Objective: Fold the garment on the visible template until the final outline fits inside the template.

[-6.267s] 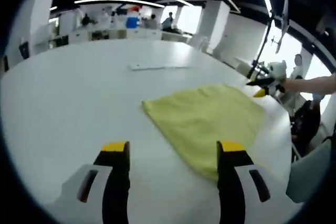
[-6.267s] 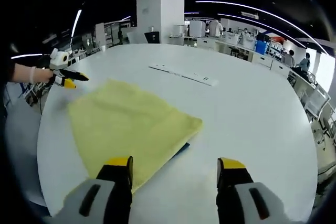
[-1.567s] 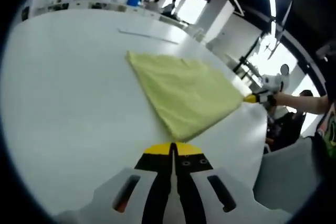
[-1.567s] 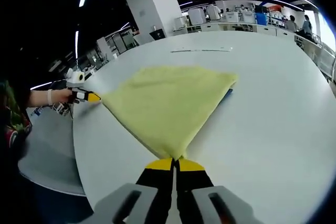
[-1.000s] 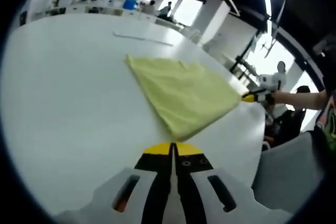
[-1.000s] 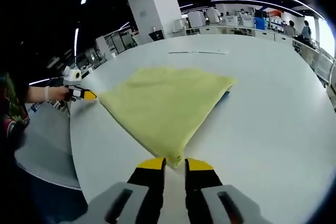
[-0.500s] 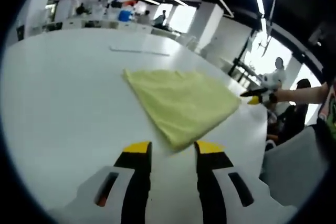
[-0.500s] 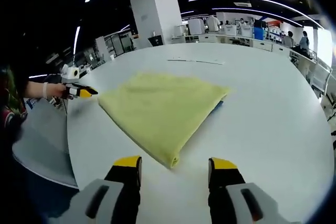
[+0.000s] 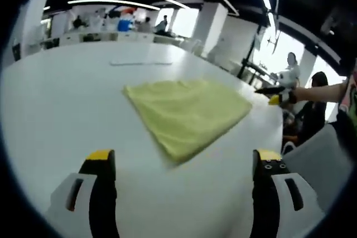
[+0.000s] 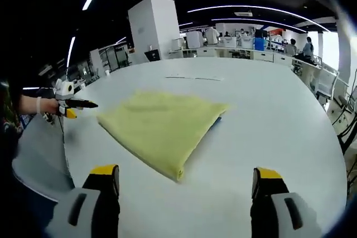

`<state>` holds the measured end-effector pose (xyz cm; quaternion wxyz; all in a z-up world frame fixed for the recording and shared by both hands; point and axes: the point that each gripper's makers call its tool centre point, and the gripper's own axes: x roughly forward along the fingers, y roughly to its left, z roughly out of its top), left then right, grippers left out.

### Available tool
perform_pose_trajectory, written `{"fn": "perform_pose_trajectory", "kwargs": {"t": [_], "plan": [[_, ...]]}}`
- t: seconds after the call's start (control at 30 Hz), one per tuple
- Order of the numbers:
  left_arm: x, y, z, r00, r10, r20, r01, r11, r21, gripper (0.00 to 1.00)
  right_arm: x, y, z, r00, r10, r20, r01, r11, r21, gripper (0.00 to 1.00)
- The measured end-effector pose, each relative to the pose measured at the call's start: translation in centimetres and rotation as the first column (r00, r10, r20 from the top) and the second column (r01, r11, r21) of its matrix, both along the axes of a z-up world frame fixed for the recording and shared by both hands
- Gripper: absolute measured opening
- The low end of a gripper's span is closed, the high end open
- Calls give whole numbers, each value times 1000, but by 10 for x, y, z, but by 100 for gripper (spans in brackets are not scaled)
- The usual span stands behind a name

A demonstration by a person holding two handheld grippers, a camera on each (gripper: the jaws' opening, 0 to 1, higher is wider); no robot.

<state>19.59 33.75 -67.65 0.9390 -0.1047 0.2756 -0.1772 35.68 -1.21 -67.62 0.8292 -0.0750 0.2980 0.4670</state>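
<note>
Left gripper view: the left gripper [image 9: 181, 163] has its 2 jaws spread wide, holding nothing. A folded yellow cloth [image 9: 187, 112] lies flat on the white table [image 9: 56, 98], just ahead. The right gripper [image 9: 274, 97] hovers near its far corner.

Right gripper view: jaws wide, empty. What may be the blue template [image 10: 217, 120] peeks from under the cloth's edge.

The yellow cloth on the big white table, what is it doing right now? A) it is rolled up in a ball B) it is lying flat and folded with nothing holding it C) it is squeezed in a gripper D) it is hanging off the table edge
B: the yellow cloth lies flat and folded on the white table, and both the right gripper and the left gripper stand open and clear of it.
</note>
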Motion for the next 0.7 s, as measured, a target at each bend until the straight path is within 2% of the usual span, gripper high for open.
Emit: {"fn": "perform_pose_trajectory", "kwargs": {"t": [0.2,0.27,0.33,0.4,0.47,0.7], "plan": [[3,1,0,1000,30,7,-30,1000,-5,99,2,3,-1,1000,-5,0,5,1000,0,100],[3,0,0,999,31,5,-31,1000,-2,99,4,5,-2,999,-43,-25,44,998,39,100],[6,1,4,999,45,28,-44,999,-15,98,2,7,-5,998,-40,-49,42,999,32,100],[7,2,6,998,51,32,-50,998,-24,97,4,12,-3,999,-40,-31,41,998,40,100],[8,1,6,999,45,29,-45,999,-7,97,4,16,1,998,-49,-39,51,996,71,100],[10,-4,14,997,51,53,-50,999,-15,95,-2,20,1,999,-20,-31,22,998,58,100]]}}
